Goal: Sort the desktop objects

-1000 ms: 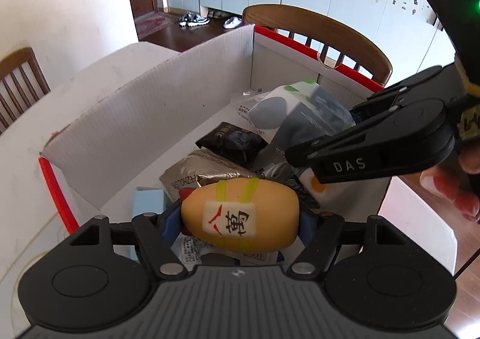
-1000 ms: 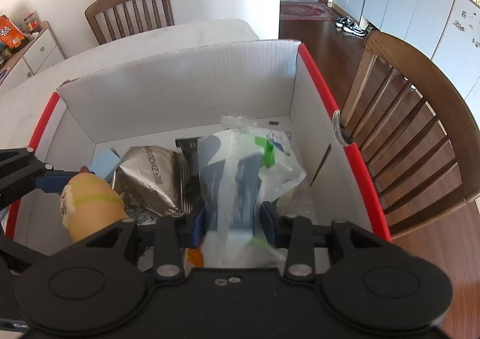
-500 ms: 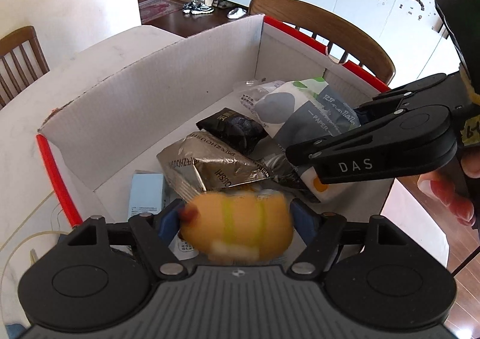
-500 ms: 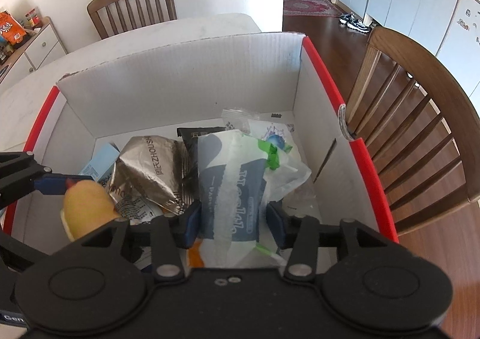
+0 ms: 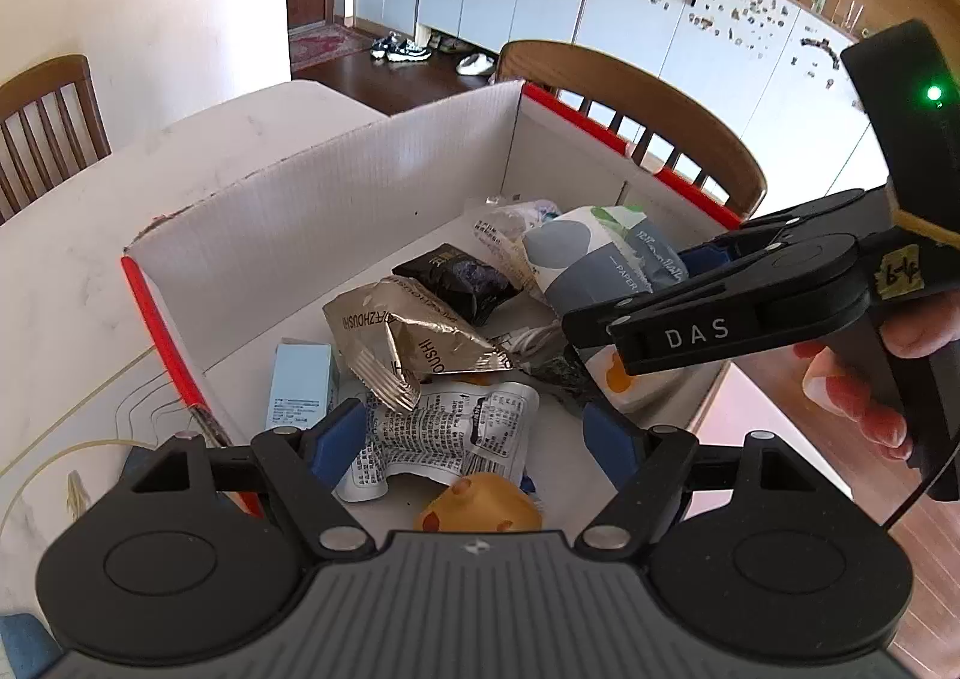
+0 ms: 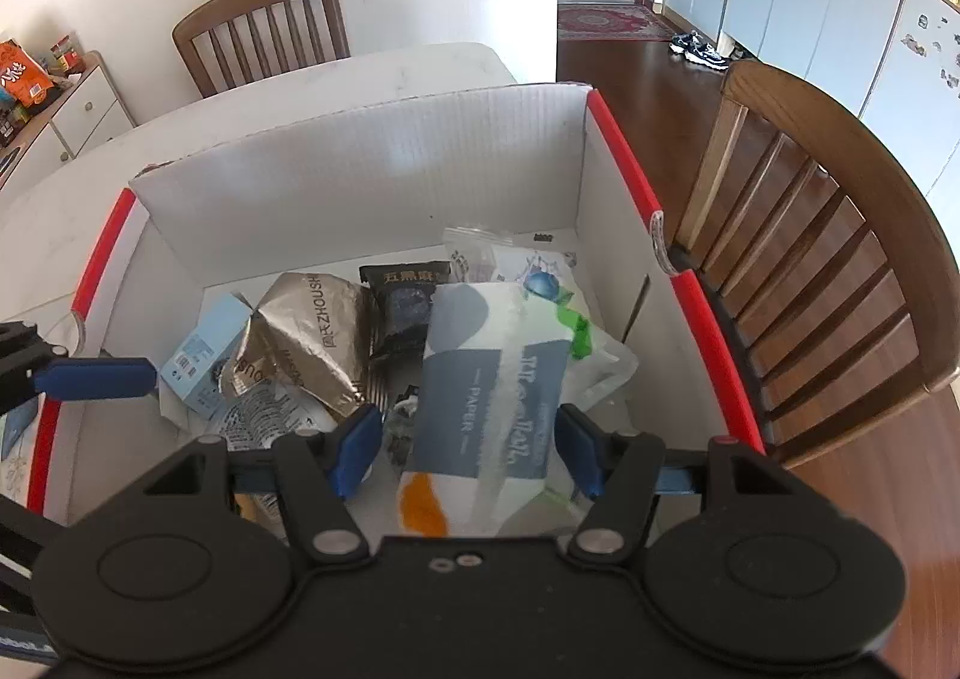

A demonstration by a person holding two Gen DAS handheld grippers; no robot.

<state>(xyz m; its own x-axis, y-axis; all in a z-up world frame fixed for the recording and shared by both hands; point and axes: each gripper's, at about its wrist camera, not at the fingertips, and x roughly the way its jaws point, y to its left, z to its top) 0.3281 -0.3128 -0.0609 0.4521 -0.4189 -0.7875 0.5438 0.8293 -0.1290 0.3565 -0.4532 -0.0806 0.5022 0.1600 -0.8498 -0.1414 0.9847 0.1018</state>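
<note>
Both drops are going into the white box [image 6: 360, 181] with the red rims, and right now I'm letting go on both sides. My left gripper [image 5: 474, 439] has its blue pads spread with nothing between them; the jaws have just been opening, and the yellow egg-shaped toy [image 5: 480, 508] now lies on the box floor right under them, by the near wall, touching the printed white sachet [image 5: 444, 433]. My right gripper [image 6: 468, 451] has just been opening too, and the paper tissue pack [image 6: 480, 379] sits between its pads, but I can see gaps on both sides, so I judge it released and resting on the pile toward the right wall of the box. The silver snack bag [image 6: 312, 331], the black packet [image 6: 402, 301] and the light blue carton [image 6: 198, 355] fill the middle and the left of the floor. To finish this well, I'd keep both jaws wide and lift straight up and back, not sideways, so a pad doesn't hook the loose plastic of the tissue pack or nudge the toy. The toy is round and could roll, so I'd clear it slowly. In the left view the two grippers are close over the same box; I'd pull one out first to keep the fingers from knocking together.
</note>
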